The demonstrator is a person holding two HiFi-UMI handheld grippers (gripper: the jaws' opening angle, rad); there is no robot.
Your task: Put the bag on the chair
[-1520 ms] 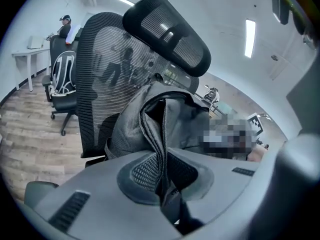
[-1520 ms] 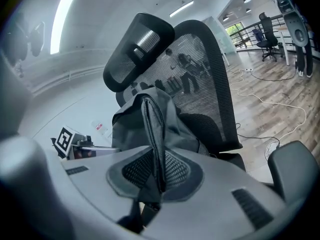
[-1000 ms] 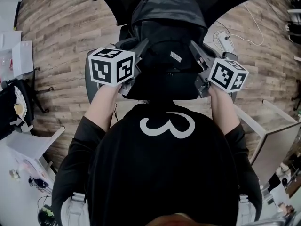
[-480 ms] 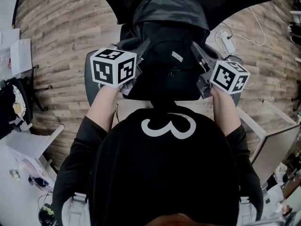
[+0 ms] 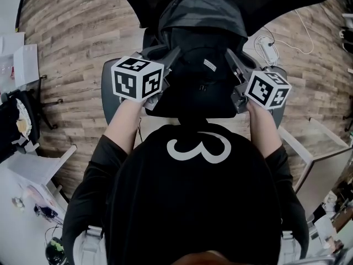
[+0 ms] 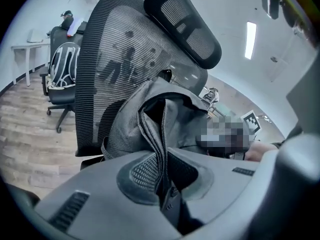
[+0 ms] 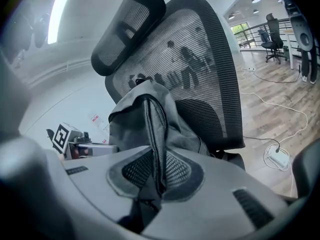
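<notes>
Bag [image 5: 198,76]: soft, floppy fabric, probably moderate weight, sags unless held at both sides | position: over chair [image 6: 112,59] seat, in front of chair backrest | left tongs [image 6: 162,184], right tongs [image 7: 155,184]: each clamped on zipper-edged bag fold | grip: best at stitched seams, not loose cloth

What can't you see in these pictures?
1. Left and right gripper views: the left claw and right claw block the bottom of the bag and the seat of the chair.
2. Head view: the bag and the person's shirt cover the seat, so whether the bag rests there is unknown.
</notes>
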